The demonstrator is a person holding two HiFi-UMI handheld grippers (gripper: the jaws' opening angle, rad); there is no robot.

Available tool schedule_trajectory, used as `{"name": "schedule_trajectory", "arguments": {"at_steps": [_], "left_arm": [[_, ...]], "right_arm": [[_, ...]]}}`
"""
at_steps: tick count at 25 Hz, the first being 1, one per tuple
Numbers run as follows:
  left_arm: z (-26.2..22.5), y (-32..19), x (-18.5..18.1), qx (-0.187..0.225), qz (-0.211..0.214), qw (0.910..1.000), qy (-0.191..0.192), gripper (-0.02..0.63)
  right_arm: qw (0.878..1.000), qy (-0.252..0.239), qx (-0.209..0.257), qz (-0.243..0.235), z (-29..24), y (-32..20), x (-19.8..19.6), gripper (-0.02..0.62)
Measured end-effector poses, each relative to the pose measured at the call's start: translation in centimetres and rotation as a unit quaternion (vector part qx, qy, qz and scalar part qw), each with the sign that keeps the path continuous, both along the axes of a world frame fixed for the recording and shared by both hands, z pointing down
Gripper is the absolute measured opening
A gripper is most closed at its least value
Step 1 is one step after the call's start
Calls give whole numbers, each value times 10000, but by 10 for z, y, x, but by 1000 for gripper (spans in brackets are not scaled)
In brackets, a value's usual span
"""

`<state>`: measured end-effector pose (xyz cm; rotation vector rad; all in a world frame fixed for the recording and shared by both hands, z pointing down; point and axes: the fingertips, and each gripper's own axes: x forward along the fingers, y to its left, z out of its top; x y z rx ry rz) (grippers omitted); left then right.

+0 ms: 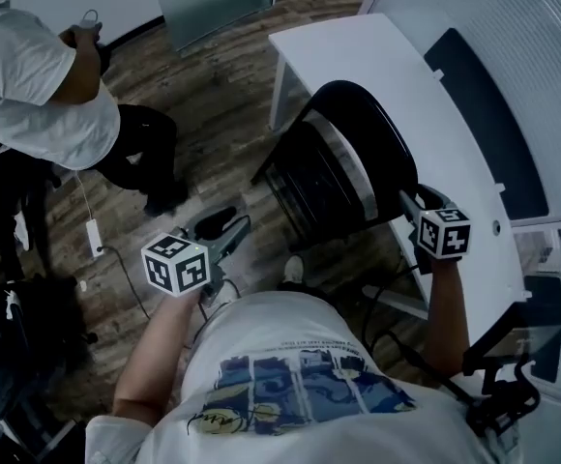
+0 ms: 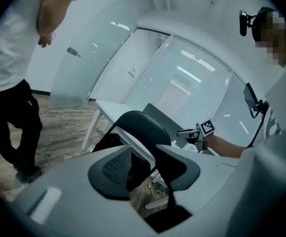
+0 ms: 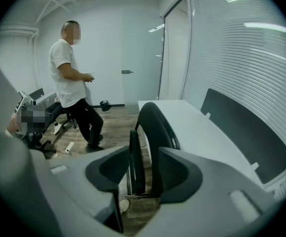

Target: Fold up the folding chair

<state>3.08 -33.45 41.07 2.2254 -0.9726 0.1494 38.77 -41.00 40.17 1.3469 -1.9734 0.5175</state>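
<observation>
Chair point(image 1: 343, 162) looks folded already (seat flat against back), standing on the floor point(image 1: 213, 124) beside the tabletop point(image 1: 406, 75). My left fingers point(image 2: 116, 169) and right fingers point(image 3: 177, 174), all 4, are open and empty; I judge little remains.

Chair point(image 1: 358, 153) just beside white table point(image 1: 358, 46), open wood floor point(image 1: 213, 114) on its left, bystander point(image 1: 29, 75) standing beyond

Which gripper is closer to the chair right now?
Right. The right gripper is close beside the chair, at its backrest; the left gripper is farther off on the other side.
</observation>
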Motion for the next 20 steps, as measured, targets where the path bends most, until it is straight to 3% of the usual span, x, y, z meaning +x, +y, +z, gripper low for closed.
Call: {"name": "schedule_trajectory", "arguments": {"at_steps": [4,7,12,15,20], "left_arm": [[-11,42,-46,283,153,9995,11,146],[-13,54,-59,282,230,9993,-59,124],[-9,51,-57,179,421,9984,-324,40],[5,53,-55,25,643,9969,-457,5],[16,59,-43,-8,854,9947,-576,5]], "right_arm": [[9999,-74,138,12,-8,65,-71,164],[9997,-206,124,-50,-3,92,-104,134],[9994,-308,103,-98,-3,111,-129,3],[9993,-319,-54,-188,1,126,-145,3],[9990,-262,-20,-372,0,148,-158,3]]}}
